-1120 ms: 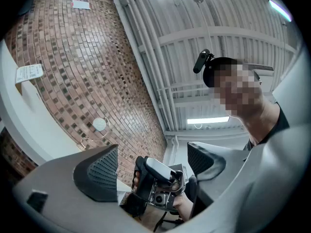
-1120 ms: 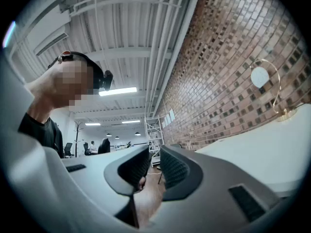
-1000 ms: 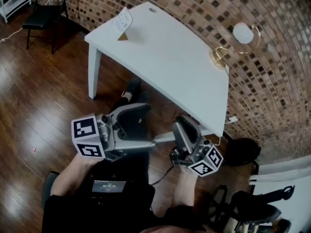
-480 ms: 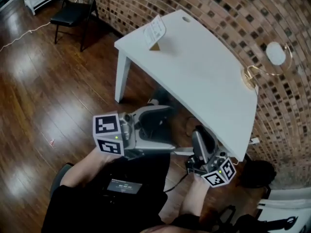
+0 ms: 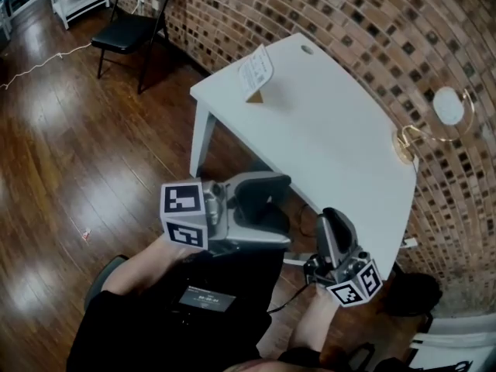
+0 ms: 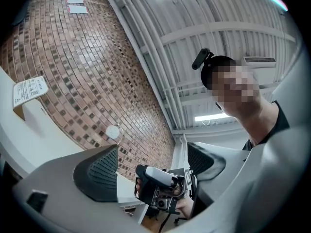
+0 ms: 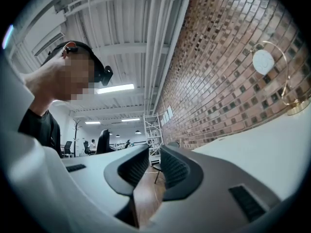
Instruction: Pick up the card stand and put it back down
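Head view, left gripper (image 5: 280, 208): low centre, jaws released, wide apart, nothing between.
Right gripper (image 5: 332, 223): lower right, jaws nearly together, narrow gap, empty.
Card stand (image 5: 256, 74): upper centre, far-left corner of white counter (image 5: 333, 146), card tilted on wooden wedge; print too small to read.

Head view steeply down over white table (image 5: 325, 138), gripper views tilted upward, all sharing brick wall (image 5: 372, 22).

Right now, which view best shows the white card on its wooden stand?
The head view: the white card on its wooden stand shows whole, upright near the white table's far corner. The left gripper view catches it at the left edge; the right gripper view misses it.
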`<state>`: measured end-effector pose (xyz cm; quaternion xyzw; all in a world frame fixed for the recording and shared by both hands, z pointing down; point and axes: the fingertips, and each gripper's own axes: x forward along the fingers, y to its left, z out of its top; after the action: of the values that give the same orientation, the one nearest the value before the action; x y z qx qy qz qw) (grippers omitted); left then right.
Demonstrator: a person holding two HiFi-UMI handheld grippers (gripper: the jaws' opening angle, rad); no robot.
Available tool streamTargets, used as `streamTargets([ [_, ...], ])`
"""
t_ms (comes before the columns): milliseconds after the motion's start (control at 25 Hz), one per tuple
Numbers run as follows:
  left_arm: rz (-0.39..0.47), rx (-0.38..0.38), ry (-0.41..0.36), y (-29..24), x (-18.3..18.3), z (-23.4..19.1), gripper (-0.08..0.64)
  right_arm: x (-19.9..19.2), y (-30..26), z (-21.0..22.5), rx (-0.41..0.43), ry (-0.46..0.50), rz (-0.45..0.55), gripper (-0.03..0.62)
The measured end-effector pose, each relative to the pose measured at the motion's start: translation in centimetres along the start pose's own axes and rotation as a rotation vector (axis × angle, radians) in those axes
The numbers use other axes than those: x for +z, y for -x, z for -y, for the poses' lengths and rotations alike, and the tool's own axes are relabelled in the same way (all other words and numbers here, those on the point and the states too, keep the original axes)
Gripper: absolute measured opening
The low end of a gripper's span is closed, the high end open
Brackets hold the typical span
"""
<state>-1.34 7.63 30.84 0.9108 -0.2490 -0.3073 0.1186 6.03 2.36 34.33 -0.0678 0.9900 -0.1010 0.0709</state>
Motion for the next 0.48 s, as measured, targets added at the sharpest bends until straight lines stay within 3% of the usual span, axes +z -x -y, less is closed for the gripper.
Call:
streamTargets([
  [320,0.013,0.01,-0.018,-0.9,0.3,-3.6,0.443,0.0,-1.0,3.1,0.013,-0.001,-0.021,0.094],
  [480,0.027,0.037,-0.061,-0.2,2.2,-3.3,0.443,0.5,-3.7,2.9,0.088,0.007,-0.028,0.094],
])
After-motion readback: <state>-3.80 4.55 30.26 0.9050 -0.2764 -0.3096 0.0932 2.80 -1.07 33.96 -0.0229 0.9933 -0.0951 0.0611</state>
